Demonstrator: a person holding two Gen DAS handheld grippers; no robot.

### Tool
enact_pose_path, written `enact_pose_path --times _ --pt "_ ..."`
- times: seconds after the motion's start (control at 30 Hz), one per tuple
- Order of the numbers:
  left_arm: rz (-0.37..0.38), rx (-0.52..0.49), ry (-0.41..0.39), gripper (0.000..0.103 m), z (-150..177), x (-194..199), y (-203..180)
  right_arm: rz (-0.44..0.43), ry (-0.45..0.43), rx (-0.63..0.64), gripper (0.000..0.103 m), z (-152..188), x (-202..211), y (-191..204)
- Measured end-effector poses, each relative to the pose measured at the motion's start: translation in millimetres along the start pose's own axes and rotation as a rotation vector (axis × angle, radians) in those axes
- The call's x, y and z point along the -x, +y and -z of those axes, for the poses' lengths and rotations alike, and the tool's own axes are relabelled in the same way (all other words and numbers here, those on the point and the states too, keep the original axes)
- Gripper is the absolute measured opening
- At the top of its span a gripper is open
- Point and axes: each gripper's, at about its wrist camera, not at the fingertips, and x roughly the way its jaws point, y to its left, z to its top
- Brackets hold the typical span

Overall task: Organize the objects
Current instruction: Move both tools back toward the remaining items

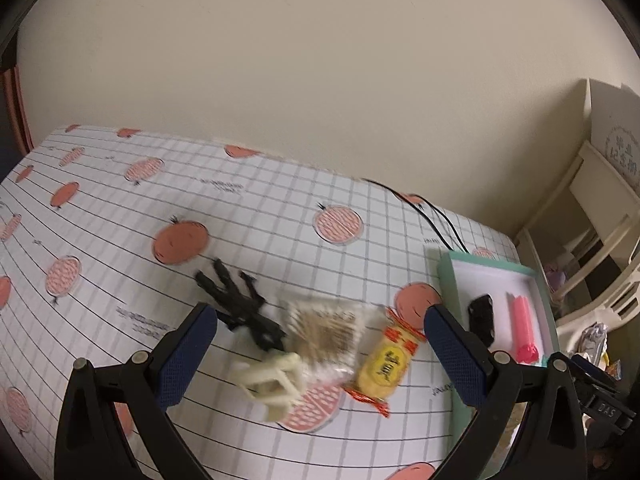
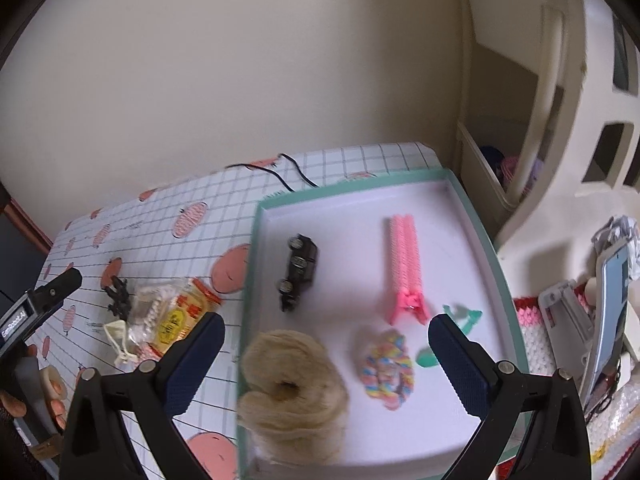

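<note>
Covering the table, gridded peach-print cloth (image 1: pixel 280 200), cream wall (image 1: pixel 320 60) behind, teal tray (image 2: pixel 256 240)

Landmark: tray (image 2: pixel 256 264), standing at the right end of the table (image 2: pixel 160 216). In the tray: toy car (image 2: pixel 298 270) at far left, sealing clip (image 2: pixel 404 268) to its right, twine ball (image 2: pixel 294 390) at near left, braided cord bundle (image 2: pixel 386 364) beside it. Left of the tray, on the table: snack packet (image 1: pixel 386 362), cotton swab bag (image 1: pixel 324 332), two clips (image 1: pixel 240 304) (image 1: pixel 272 382). Behind the tray lies a cable (image 2: pixel 280 170).
</note>
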Motion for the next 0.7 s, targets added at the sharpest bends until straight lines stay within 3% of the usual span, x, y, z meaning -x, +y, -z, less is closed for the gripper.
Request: enact_pose_path --times 0.4,0.7 --pt "0.004 0.074 -0.046 0.103 -18 17 53 -0.063 -0.04 0.058 0.103 -3 5 63" --pt "0.001 0.096 0.009 0.103 -14 12 66 -0.077 -0.015 0.123 0.103 6 -15 113"
